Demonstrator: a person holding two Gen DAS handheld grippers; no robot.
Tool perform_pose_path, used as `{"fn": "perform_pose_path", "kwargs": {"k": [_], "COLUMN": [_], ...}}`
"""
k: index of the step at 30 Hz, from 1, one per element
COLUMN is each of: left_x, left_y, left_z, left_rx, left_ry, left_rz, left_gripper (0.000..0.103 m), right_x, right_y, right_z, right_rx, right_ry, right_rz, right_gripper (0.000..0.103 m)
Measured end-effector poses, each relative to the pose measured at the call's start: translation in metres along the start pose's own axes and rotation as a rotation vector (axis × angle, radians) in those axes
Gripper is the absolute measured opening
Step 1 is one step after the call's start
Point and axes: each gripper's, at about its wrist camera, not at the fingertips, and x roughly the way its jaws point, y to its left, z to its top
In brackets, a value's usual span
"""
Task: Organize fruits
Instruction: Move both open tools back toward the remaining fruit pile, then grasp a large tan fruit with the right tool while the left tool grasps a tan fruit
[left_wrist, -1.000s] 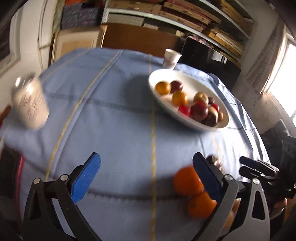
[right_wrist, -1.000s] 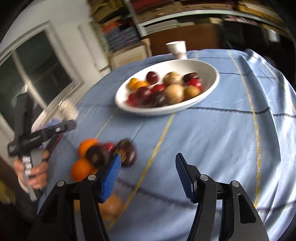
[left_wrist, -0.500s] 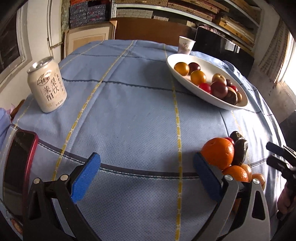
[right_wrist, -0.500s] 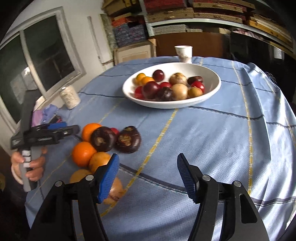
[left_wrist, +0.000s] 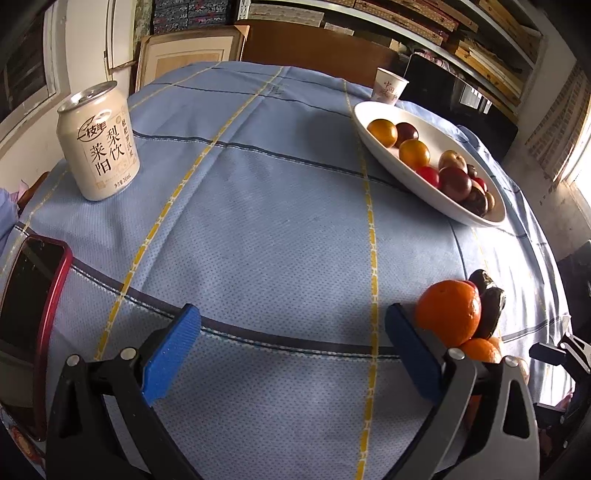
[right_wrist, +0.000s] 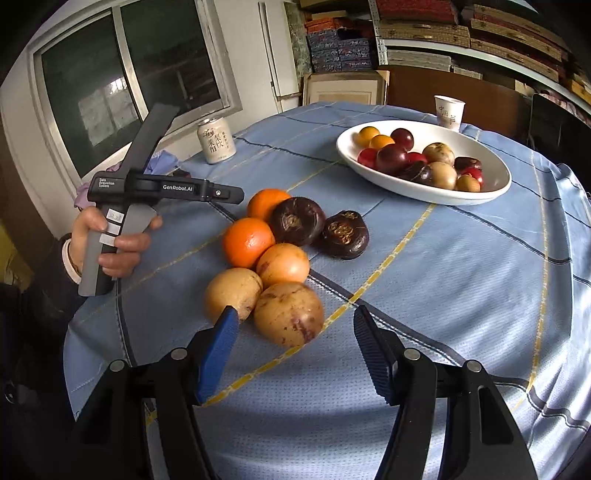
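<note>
The right gripper (right_wrist: 291, 343) stands spread with nothing between its blue pads, tilted down at the near end of a loose cluster of fruit on the blue-clothed worktop (right_wrist: 461, 280). Just beyond its tips, a little left of the gap's centre, lies a speckled yellow-brown fruit (right_wrist: 289, 314) — roundish, with no clear long axis — touching a second yellow fruit (right_wrist: 233, 293) to its left, which the left pad partly overlaps in view. Farther out sit a pale orange fruit (right_wrist: 283, 265), two oranges (right_wrist: 248, 242) and two dark wrinkled fruits (right_wrist: 345, 234), and well beyond them, far right, the white bowl (right_wrist: 495, 192) already holding mixed fruit. The left gripper (left_wrist: 291, 354) is also spread and empty over bare cloth, the cluster lying outside its right finger. The right gripper looks nearer and better lined up — I judge the speckled fruit the likely pick, needing a slight leftward shift first.
</note>
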Motion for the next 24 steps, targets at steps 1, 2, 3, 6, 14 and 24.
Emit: {"fn": "perform_pose_path", "kwargs": {"k": [1, 2, 3, 6, 14, 24], "left_x": [-0.001, -0.001, -0.002, -0.002, -0.003, -0.005], "left_y": [-0.001, -0.001, -0.002, -0.004, -0.004, -0.005], "left_z": [0.0, 0.0, 0.0, -0.001, -0.001, -0.002], "left_rx": [0.003, 0.006, 0.01, 0.016, 0.023, 0.029], "left_ry": [-0.002, -0.005, -0.008, -0.01, -0.009, -0.014], "left_rz": [0.002, 0.003, 0.005, 0.007, 0.009, 0.009], "left_gripper": [0.098, 0.098, 0.098, 0.098, 0.098, 0.098], "right_x": [0.001, 0.002, 0.003, 0.005, 0.013, 0.02], "right_y": [0.0, 0.0, 0.001, 0.003, 0.005, 0.005], "right_z": [0.0, -0.001, -0.001, -0.002, -0.003, 0.004], "right_rx": [-0.001, -0.002, -0.004, -0.013, -0.016, -0.015], "right_ry": [0.003, 0.008, 0.012, 0.02, 0.047, 0.049], "right_rz": [-0.003, -0.007, -0.009, -0.015, -0.027, -0.03], "right_gripper": [0.066, 0.066, 0.066, 0.066, 0.065, 0.052]}}
